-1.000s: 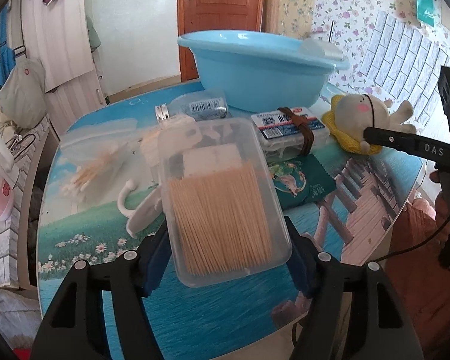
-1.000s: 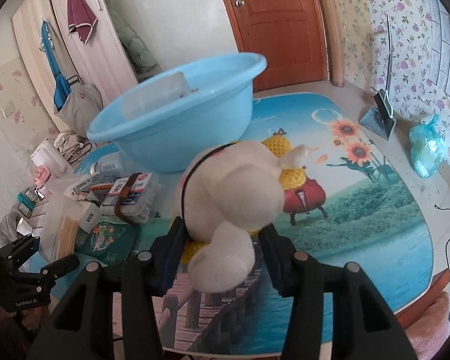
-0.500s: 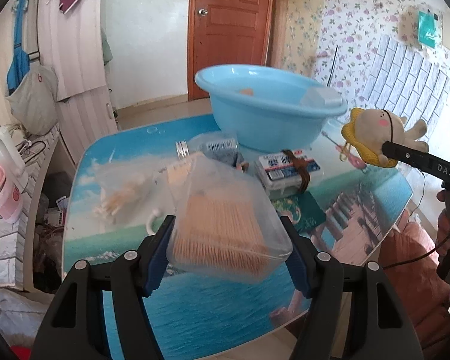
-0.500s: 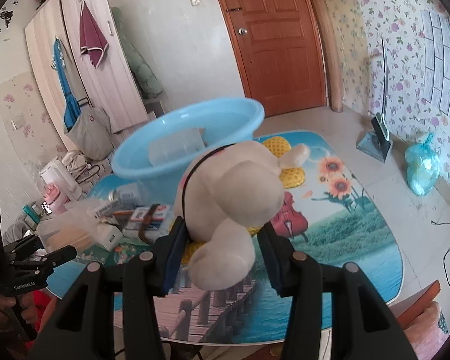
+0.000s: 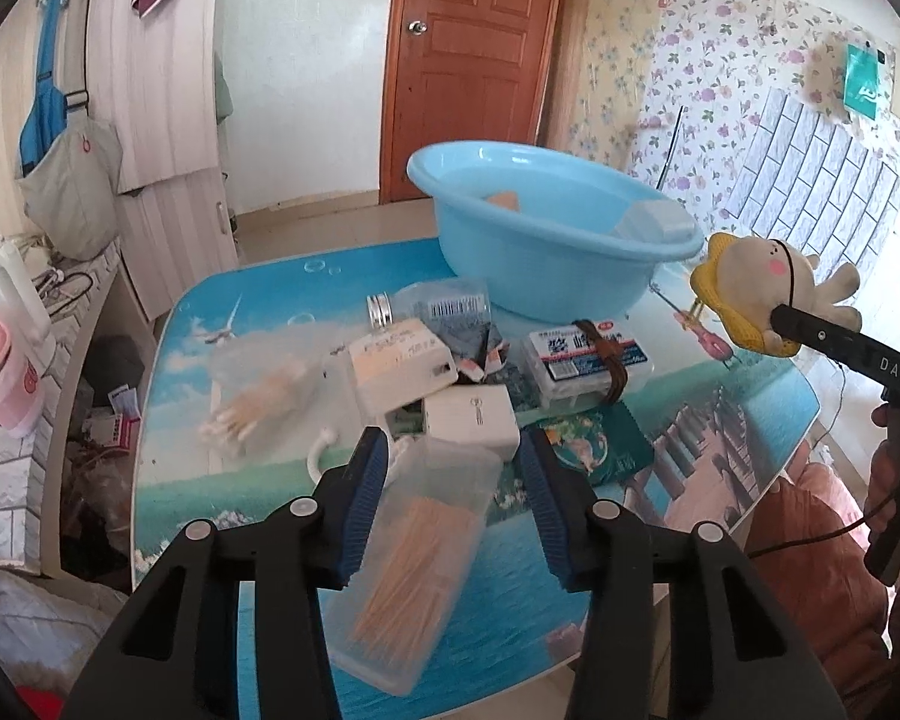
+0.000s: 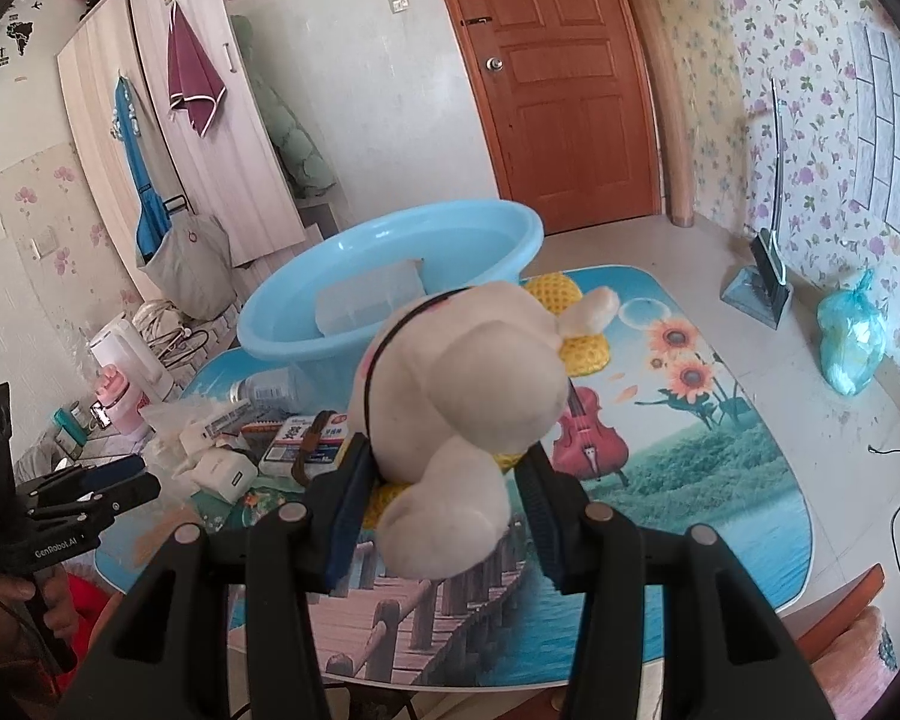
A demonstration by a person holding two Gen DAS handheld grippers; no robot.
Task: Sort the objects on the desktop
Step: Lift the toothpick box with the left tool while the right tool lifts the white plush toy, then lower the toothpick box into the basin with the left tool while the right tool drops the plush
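A clear toothpick box [image 5: 414, 564] lies tilted and blurred below the fingers of my left gripper [image 5: 453, 480], near the table's front edge. The left jaws stand apart and nothing is gripped between them. The right wrist view shows the left gripper [image 6: 120, 480] at far left with no load. My right gripper [image 6: 444, 480] is shut on a cream plush toy [image 6: 468, 378] with yellow trim. It holds the toy [image 5: 756, 276] in the air just right of the blue basin [image 5: 540, 264]. The basin [image 6: 306, 336] holds a clear box [image 5: 654, 219] and an orange item.
In front of the basin on the printed table [image 5: 210, 480] lies a pile: white adapter [image 5: 474, 414], white box [image 5: 399, 366], strapped case [image 5: 582, 354], swab bag [image 5: 264, 396], bottle [image 5: 444, 303], green cloth [image 5: 600, 450]. A kettle [image 5: 6, 282] stands left of the table.
The toothpick box has left the left fingers and dropped toward the table's front edge, and the left fingers have narrowed. The right gripper has risen with the plush toy.
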